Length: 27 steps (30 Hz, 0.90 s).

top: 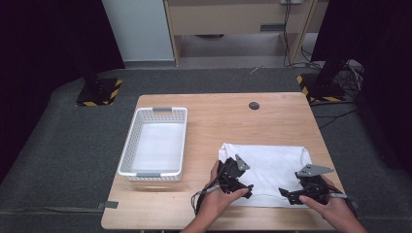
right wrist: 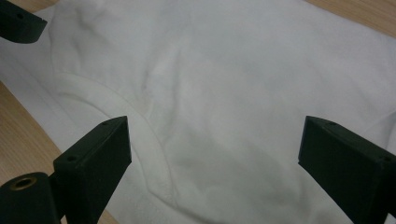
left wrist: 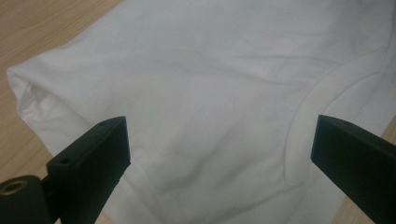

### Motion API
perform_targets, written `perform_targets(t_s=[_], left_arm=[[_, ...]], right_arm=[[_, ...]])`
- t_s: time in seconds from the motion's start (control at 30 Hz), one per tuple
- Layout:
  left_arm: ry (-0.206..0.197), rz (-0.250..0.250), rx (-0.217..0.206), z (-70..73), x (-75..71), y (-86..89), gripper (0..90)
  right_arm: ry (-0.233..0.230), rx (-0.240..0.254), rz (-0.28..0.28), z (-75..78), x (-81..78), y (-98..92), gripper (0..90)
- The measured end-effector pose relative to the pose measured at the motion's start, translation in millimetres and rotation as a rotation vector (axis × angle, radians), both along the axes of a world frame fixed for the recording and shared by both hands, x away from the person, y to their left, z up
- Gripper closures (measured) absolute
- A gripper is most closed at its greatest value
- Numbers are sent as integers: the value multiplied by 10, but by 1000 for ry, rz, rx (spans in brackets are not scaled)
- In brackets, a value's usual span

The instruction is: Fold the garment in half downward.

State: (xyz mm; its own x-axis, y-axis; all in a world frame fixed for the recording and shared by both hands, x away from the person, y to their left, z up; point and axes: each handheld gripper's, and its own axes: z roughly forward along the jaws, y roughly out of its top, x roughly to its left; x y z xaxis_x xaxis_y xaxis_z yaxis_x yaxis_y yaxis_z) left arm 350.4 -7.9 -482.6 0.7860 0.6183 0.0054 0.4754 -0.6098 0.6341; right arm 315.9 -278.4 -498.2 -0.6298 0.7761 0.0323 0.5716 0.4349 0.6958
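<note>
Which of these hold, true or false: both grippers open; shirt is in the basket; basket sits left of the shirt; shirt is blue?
1. The left gripper and right gripper are both open. True: jaws wide apart above the fabric, nothing pinched.
2. The white shirt lies in the basket. False: it lies folded on the table.
3. The basket sits left of the shirt in the high view. True.
4. The shirt is blue. False: it is white.
</note>
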Motion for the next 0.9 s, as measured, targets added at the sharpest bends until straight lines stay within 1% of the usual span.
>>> perform_targets(t_s=[0.1,0.27,0.37,0.43,0.47,0.5,0.53,0.6,0.67,0.77,0.87,0.9], left_arm=[[-2,-14,9,102,64,-4,49],[-14,-10,4,247,162,-37,55],[-19,-4,7,282,183,-58,55],[-21,-6,13,295,192,-70,56],[-30,-5,12,303,198,-77,57],[-41,-13,22,319,208,-80,57],[-49,-14,23,334,219,-83,58],[-47,-11,25,369,248,-83,60],[-55,-12,32,412,274,-93,59],[-62,-5,34,480,324,-103,60],[-60,0,38,508,399,-104,59],[-56,2,45,507,430,-101,60]], right_arm=[[5,-13,18,35,-10,59,84],[27,-25,60,53,-30,167,82],[28,-40,88,76,-37,215,82],[24,-40,96,108,-42,239,82],[27,-36,96,127,-46,251,82],[25,-35,100,148,-52,262,82],[23,-33,108,170,-58,273,82],[20,-27,116,205,-67,302,82],[19,-29,131,230,-79,337,82],[26,-28,149,237,-89,392,74],[33,-33,165,223,-85,451,65],[35,-35,172,216,-81,473,62]])
